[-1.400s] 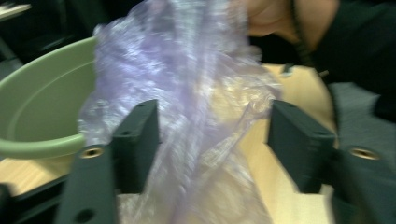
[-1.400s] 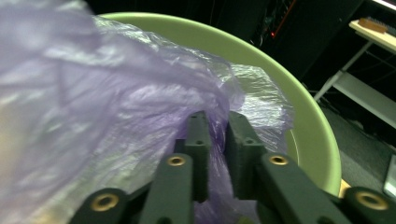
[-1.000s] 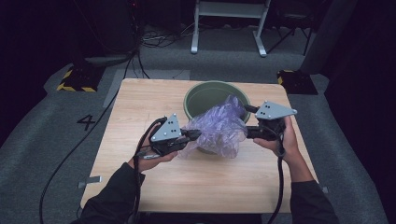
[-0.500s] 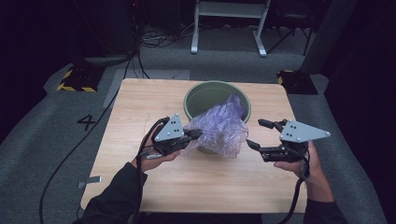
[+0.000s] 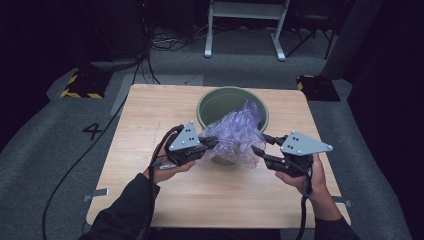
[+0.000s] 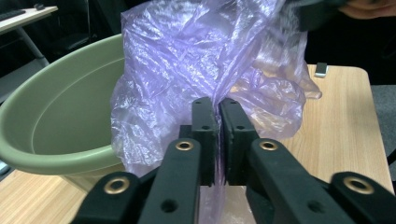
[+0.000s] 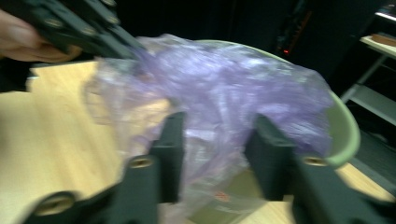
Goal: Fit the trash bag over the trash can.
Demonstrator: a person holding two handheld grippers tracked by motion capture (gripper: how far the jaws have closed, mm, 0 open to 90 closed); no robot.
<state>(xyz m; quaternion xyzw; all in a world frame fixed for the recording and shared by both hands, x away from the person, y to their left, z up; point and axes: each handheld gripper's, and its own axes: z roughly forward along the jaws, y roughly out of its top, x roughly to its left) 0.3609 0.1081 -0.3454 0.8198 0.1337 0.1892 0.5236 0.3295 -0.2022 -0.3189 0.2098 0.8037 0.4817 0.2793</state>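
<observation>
**Left jaws pinch the bag while the right jaws close in on it**

Clamped together, the jaws of the left gripper (image 6: pixel 215 116) pinch a gathered fold of the purple plastic bag (image 6: pixel 205 60); in its own view the film bunches up from between the two pads. From above, this gripper (image 5: pixel 209 144) sits at the near left of the bag (image 5: pixel 235 135), probably to anchor that edge so the film can be pulled taut.

The right gripper (image 7: pixel 219 154) stands with its jaws apart, crumpled film lying in the gap; they have just been closing, yet the pads do not press the plastic. From above it (image 5: pixel 260 146) sits at the bag's near right side, seemingly after a second hold opposite the first.

The bag drapes over the near rim of the green bucket (image 5: pixel 220 102), partly in its mouth and partly hanging down the outside. The bucket's inside looks bare where the wall shows. It stands on the wooden table (image 5: pixel 150 120), toward the far edge.
</observation>
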